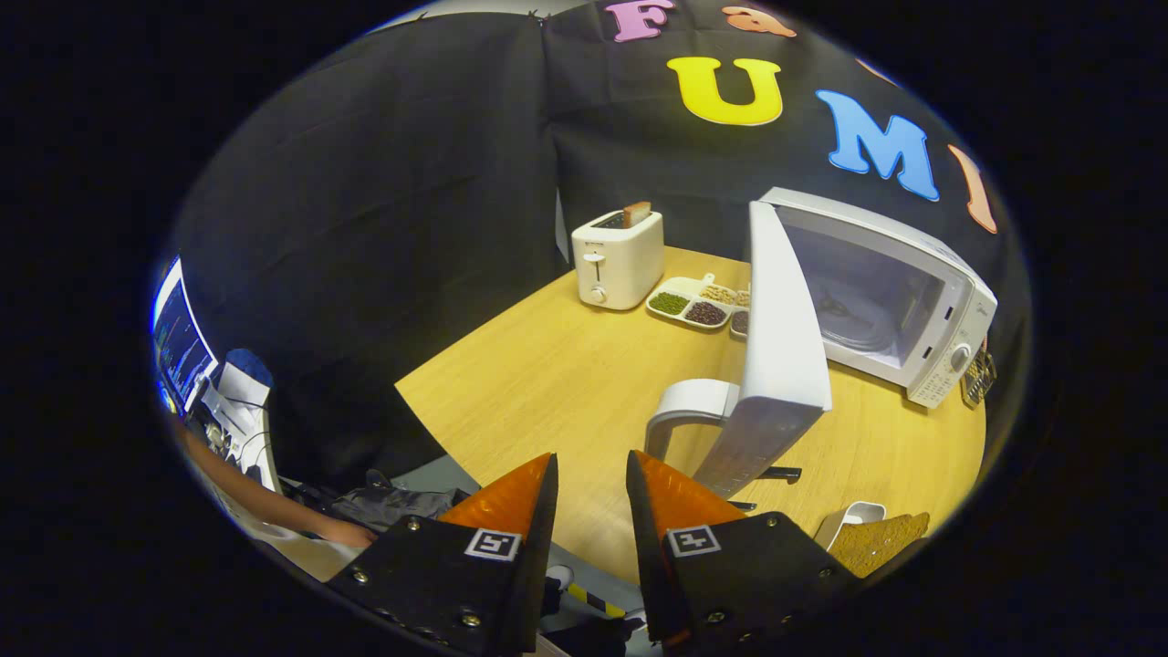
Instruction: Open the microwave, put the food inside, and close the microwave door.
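With the microwave [899,301] door [776,347] swung wide, the tongs [591,493] hang parted and empty over the counter [557,383]; the food [878,540] lies off to their right, close by.

The microwave [899,297] stands at the tabletop's [566,383] far right corner, its door [776,356] swung wide open toward the near edge, the handle [689,411] on the door's left face. A toaster [618,258] sits at the far corner, left of the microwave, with a slice of bread [637,213] standing in its slot. Between toaster and microwave lies a divided tray [698,306] (partly hidden behind the door). Near the right near edge rests a dish [853,520] with a flat slice of food [878,540] just beside it. The gripper [591,484] hovers over the near edge, jaws apart with nothing between them, the door just beyond its right finger.
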`<state>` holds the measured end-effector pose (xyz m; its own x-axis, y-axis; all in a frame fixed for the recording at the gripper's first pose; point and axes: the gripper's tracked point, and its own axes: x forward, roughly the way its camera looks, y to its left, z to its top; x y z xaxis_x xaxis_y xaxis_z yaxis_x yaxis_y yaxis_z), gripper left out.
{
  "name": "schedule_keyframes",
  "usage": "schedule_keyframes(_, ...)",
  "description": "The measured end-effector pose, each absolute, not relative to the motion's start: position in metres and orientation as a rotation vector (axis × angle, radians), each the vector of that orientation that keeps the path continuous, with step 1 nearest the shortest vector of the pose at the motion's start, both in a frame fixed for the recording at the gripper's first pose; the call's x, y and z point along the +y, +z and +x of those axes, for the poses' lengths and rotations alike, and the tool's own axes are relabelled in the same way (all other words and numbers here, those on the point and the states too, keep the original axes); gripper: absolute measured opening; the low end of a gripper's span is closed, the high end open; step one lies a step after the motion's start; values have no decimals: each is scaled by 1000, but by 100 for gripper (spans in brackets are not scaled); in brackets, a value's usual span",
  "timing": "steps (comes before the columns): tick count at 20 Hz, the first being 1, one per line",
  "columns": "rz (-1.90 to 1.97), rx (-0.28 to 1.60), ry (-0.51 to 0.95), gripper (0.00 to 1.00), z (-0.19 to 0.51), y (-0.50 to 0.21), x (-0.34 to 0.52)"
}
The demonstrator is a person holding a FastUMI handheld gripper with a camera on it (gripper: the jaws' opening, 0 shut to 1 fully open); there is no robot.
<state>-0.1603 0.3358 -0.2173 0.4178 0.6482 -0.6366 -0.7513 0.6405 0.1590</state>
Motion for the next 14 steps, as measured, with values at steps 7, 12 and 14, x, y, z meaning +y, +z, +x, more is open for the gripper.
schedule_keyframes(7,-16,533,1114,93,-184,-138,354)
schedule_keyframes(12,50,390,1106,95,-170,-82,336)
schedule_keyframes(14,40,354,1084,95,-163,-69,320)
